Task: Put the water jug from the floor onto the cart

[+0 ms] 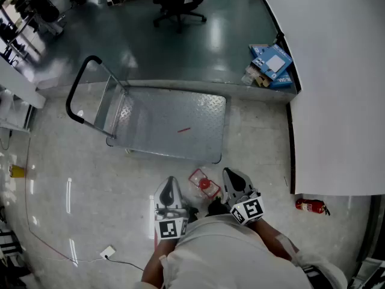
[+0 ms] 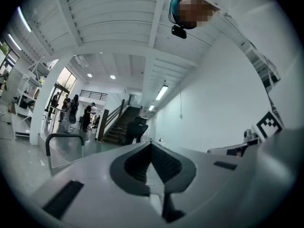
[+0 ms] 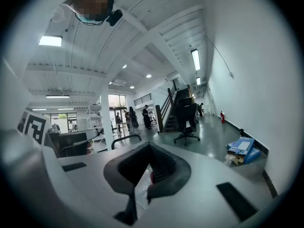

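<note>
**Jug lying on the floor, both grippers closed**

The white wall (image 1: 337, 89) is filling the head view from 1 to 4 o'clock. Only that view is looking down on the flat metal cart (image 1: 174, 122), which is standing at the centre. Its black handle (image 1: 81, 89) is rising at 9 o'clock of the deck. The two gripper views are catching no more of the cart than that handle. Instead they are showing a staircase (image 2: 121, 125) and standing people (image 2: 71, 110) far down the hall.

An office chair (image 1: 177, 5) is sitting at 12 o'clock, and blue boxes (image 1: 272, 65) are lying at 2 o'clock against the wall. The right gripper view is picking up both.

The water jug (image 1: 203, 185), clear with a red cap, is lying on the floor at 6 o'clock of the cart, just off its near edge. The left gripper (image 1: 169, 188) is sitting just beside the jug at its 9 o'clock and the right gripper (image 1: 233, 179) at its 3 o'clock. Whether either is touching it I cannot tell.

Each gripper's own view is showing its jaws closed tip to tip, gripping nothing. A fire extinguisher (image 1: 311, 206) is lying at 4 o'clock by the wall's foot.
</note>
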The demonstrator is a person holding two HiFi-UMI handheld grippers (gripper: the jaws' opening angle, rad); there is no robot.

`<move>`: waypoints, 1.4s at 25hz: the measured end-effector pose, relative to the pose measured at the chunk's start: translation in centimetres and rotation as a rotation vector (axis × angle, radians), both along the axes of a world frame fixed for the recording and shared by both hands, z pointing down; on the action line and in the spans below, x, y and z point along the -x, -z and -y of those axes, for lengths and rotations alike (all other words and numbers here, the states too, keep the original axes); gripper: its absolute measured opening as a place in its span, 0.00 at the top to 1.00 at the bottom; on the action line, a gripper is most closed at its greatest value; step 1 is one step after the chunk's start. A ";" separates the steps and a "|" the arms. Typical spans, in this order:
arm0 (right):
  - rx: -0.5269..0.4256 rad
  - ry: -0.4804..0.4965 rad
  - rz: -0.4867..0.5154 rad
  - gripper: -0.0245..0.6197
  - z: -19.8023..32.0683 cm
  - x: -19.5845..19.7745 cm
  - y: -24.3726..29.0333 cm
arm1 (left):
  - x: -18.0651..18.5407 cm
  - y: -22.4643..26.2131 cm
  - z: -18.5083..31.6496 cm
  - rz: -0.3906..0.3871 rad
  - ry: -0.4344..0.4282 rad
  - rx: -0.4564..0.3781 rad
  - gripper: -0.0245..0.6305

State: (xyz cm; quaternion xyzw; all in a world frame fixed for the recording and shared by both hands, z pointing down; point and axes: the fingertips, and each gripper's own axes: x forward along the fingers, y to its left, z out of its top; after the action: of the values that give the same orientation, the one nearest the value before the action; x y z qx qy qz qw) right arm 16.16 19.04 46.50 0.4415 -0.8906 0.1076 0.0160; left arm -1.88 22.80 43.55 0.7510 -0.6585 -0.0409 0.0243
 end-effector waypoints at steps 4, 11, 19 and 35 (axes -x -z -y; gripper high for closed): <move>0.006 0.008 0.003 0.95 0.0 -0.1 0.1 | -0.2 0.1 0.0 -0.005 0.003 0.002 0.96; -0.012 0.011 -0.017 0.95 0.8 0.1 0.4 | -0.5 -0.4 -0.2 -0.011 0.005 0.013 0.96; 0.329 0.076 -0.248 0.94 3.0 2.2 -12.5 | -0.1 -1.6 0.2 -0.026 0.022 0.050 0.96; 1.017 0.356 -0.781 0.54 -7.1 3.7 -49.0 | 0.8 -11.1 -1.7 -0.051 0.018 0.231 0.96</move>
State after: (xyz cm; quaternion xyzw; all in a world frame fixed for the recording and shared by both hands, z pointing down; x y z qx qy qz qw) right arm 12.48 26.14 95.54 0.2316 -0.7171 0.3421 0.5612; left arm -2.70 24.51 54.70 0.7360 -0.6647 0.0162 0.1270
